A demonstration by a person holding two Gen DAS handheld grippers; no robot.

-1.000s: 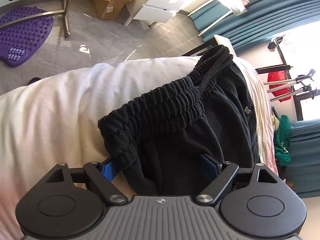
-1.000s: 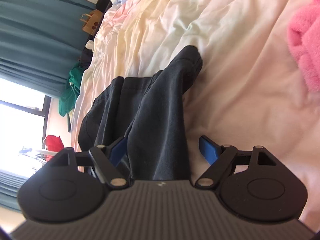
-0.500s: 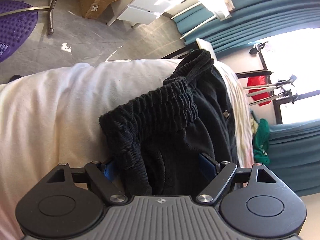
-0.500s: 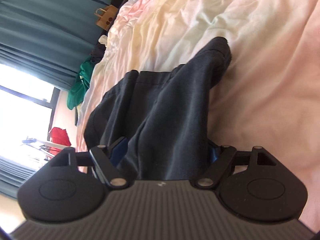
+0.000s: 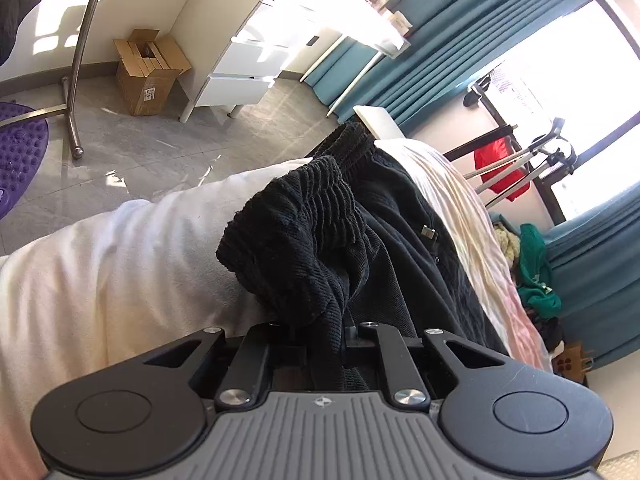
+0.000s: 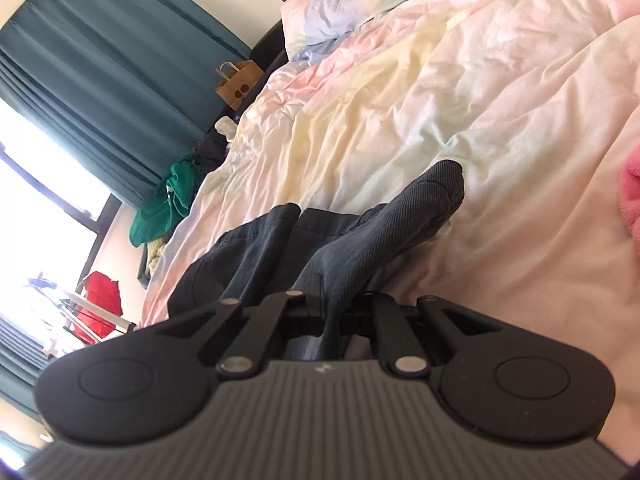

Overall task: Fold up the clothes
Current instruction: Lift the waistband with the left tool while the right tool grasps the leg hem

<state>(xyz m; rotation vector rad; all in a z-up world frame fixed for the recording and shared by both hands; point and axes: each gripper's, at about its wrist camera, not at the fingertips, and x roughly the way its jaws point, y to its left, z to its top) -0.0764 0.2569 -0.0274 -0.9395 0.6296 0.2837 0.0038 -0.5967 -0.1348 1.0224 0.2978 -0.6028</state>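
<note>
Black corduroy trousers lie on the bed's pale duvet [image 5: 120, 272]. In the left wrist view their elastic waistband [image 5: 304, 216] is bunched up and lifted. My left gripper [image 5: 320, 332] has its jaws closing, and they pinch the fabric just below the waistband. In the right wrist view the trouser leg [image 6: 400, 232] stretches away over the pastel duvet [image 6: 440, 100], its hem end raised. My right gripper [image 6: 332, 308] is shut on the near end of that leg. On both grippers the fingertips are buried in cloth.
Past the bed's edge lie a grey floor with a cardboard box [image 5: 148, 76], a white drawer unit [image 5: 248, 64], a purple mat [image 5: 20, 152] and a metal rack leg [image 5: 74, 120]. A pink fluffy item [image 6: 630, 196] lies at the right. Green clothing [image 6: 168, 208] is piled by the teal curtains.
Both grippers went from wide apart around the trousers to clamped on the fabric. Both rose and tilted, and the waistband and the leg now bunch upward.
</note>
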